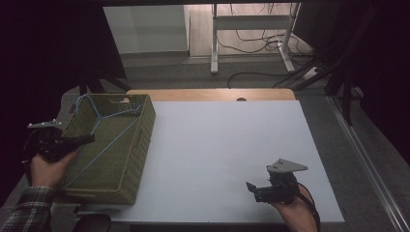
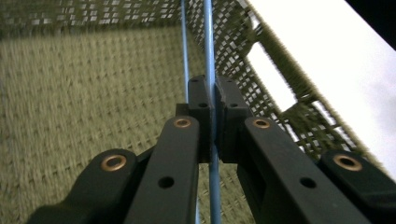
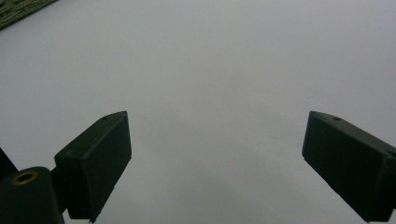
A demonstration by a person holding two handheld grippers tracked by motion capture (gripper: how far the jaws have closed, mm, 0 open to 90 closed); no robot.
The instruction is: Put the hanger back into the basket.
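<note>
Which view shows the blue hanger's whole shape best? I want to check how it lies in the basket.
The high view: the blue hanger lies slanted across the green basket, hook at the far end. The left gripper view shows just its thin bars clamped in the left tool. The right gripper view shows a basket corner.

1. We see the white table top (image 1: 227, 154) bare from basket to right edge, open passage.
2. Green basket (image 1: 140, 145) walls block the left side.
3. Blue hanger (image 1: 104, 140) spans the basket interior, obstructing entry from above.
</note>
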